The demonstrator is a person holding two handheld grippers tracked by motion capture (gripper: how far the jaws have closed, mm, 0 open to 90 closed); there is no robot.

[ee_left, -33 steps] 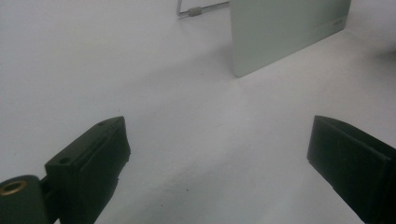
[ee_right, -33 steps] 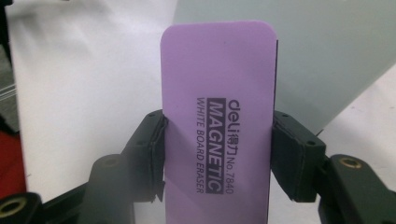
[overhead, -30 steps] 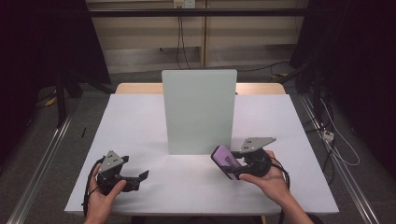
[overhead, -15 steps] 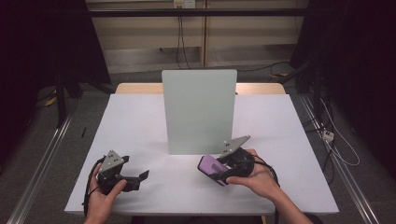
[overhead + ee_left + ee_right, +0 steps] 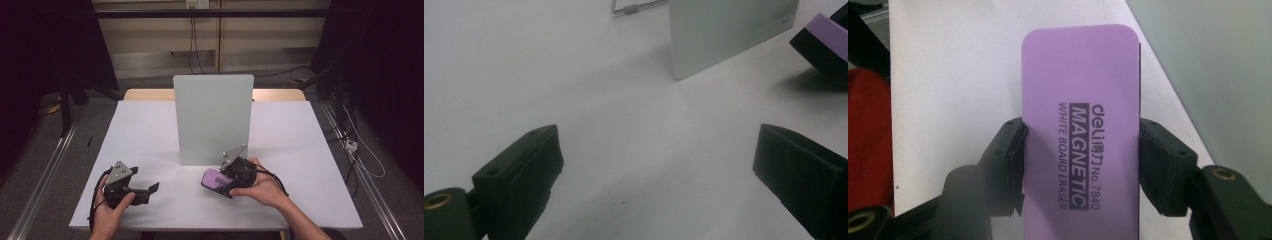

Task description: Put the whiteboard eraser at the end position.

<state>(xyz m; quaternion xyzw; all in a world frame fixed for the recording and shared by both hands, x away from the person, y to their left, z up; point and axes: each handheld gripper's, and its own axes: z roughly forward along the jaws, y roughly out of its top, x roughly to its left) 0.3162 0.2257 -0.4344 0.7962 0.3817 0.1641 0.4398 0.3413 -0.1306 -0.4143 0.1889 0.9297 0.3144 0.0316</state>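
A purple whiteboard eraser [image 5: 1080, 120] with a black felt underside is clamped between the jaws of my right gripper [image 5: 1080, 165], which is shut on its long sides. Seen from above, the eraser [image 5: 216, 178] is held tilted just over the table, in front of the upright pale-green whiteboard [image 5: 213, 117]. My left gripper [image 5: 150, 190] rests at the front left of the table; its jaws stand wide apart with nothing between them [image 5: 659, 165]. In the left gripper view the eraser [image 5: 824, 35] appears at the far right, next to the board [image 5: 729, 30].
The white table [image 5: 145, 130] carries the standing board at its middle. A wire stand foot [image 5: 629, 9] sits behind the board. A cable [image 5: 272, 175] trails from the right gripper. Dark floor, rails and cables surround the table.
My right hand has carried the eraser leftward and a little lower, toward the front of the board. The left gripper has stayed where it was.
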